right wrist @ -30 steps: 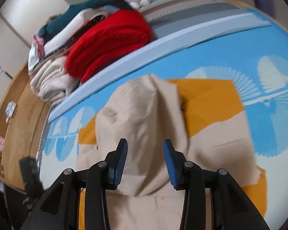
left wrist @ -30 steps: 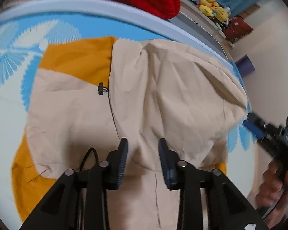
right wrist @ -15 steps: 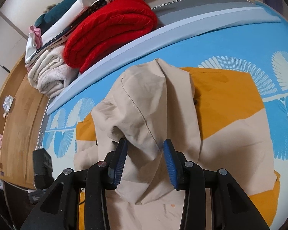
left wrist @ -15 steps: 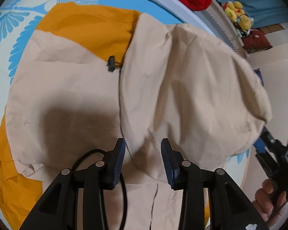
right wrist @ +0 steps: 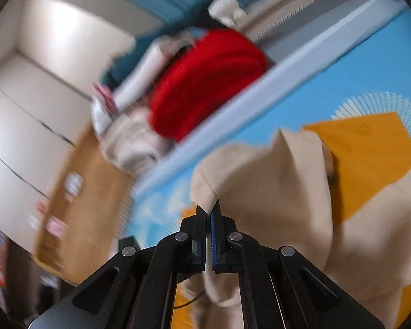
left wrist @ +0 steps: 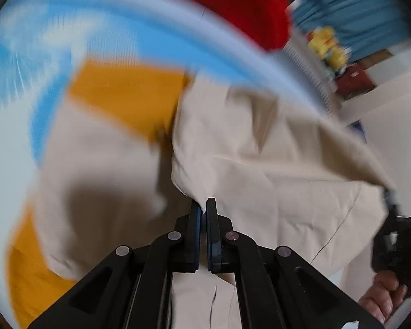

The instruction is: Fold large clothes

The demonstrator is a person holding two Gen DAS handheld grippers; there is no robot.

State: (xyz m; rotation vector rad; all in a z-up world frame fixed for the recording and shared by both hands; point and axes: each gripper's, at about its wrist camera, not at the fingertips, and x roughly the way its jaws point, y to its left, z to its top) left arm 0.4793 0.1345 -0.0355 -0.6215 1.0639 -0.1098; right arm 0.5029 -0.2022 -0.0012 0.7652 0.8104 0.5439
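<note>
A beige and orange hooded jacket (left wrist: 101,153) lies on the blue patterned bed. Its beige hood (left wrist: 274,164) is lifted off the jacket body. My left gripper (left wrist: 203,205) is shut on one edge of the hood. My right gripper (right wrist: 208,210) is shut on the other edge of the hood (right wrist: 274,181), and it shows at the right edge of the left wrist view (left wrist: 391,213). The jacket's orange panel (right wrist: 370,148) lies flat to the right. Both views are motion blurred.
A red folded blanket (right wrist: 205,82) and a pile of other clothes (right wrist: 131,139) sit at the back of the bed (right wrist: 342,82). A wooden desk (right wrist: 76,192) and white cupboards (right wrist: 27,109) stand to the left. Yellow plush toys (left wrist: 328,46) are far back.
Both grippers have closed on the hood's edges and lifted it. Both cameras have swung upward, blurring the views.
</note>
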